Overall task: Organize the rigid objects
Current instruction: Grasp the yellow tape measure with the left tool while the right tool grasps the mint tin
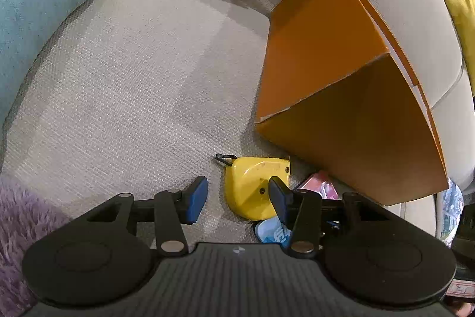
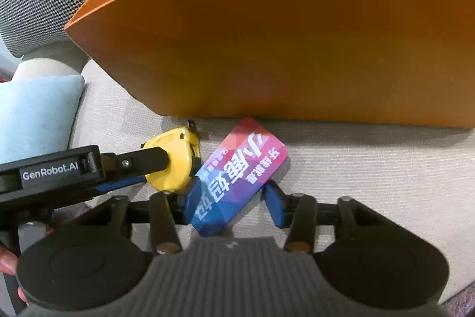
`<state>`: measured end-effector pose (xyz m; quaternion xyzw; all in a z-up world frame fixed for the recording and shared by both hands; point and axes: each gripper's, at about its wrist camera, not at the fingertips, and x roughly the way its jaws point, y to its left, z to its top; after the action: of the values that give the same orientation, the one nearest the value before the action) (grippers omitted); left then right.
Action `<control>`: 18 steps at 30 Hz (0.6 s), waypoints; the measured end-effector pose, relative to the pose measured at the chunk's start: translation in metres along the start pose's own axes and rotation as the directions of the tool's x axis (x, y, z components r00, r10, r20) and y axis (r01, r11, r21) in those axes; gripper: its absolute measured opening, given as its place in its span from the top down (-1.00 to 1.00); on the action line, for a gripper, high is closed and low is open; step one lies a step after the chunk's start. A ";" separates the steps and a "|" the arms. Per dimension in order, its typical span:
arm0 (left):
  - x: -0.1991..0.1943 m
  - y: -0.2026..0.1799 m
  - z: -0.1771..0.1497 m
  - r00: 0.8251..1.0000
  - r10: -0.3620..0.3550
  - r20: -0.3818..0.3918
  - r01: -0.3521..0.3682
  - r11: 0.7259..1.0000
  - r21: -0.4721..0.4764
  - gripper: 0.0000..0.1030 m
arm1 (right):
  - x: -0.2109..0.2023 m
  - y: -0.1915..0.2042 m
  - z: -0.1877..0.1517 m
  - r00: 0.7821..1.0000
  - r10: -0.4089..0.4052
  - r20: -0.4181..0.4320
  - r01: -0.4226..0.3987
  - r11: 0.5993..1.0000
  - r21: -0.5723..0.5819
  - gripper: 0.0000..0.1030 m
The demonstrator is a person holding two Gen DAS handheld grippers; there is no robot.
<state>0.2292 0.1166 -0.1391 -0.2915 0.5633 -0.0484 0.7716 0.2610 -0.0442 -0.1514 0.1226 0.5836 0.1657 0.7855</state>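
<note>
yellow tape measure (image 1: 252, 187) lies on the beige sofa (image 1: 133, 79) by the orange box (image 1: 341, 97), between the left gripper (image 1: 239, 198)'s parted, unclenched pads. right gripper (image 2: 230, 202) (jaws apart) straddles a colourful card box (image 2: 237, 177); contact unclear.

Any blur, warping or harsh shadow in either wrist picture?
Left wrist view: sharp, evenly lit; the fisheye bows the orange box and the sofa edges; soft shadow beside the tape measure. Right wrist view: slightly soft, the card print a little smeared; the box wall curves strongly; no glare.
</note>
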 end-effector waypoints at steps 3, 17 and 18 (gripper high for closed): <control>-0.004 0.001 -0.001 1.000 -0.004 0.003 0.004 1.000 -0.005 -0.07 | -0.006 0.006 -0.001 1.000 -0.023 0.008 0.023 1.000 -0.008 0.38; -0.017 0.002 -0.014 0.999 -0.044 -0.007 0.044 0.999 -0.025 0.19 | -0.041 0.019 -0.001 0.995 -0.068 0.073 0.071 0.997 -0.040 1.00; -0.017 0.002 -0.014 0.999 -0.044 -0.007 0.044 0.999 -0.024 0.18 | -0.040 0.014 -0.002 0.996 -0.064 0.062 0.065 0.998 -0.022 1.00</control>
<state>0.2099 0.1195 -0.1288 -0.3129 0.5600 -0.0594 0.7648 0.2472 -0.0476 -0.1117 0.0992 0.5608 0.1436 0.8094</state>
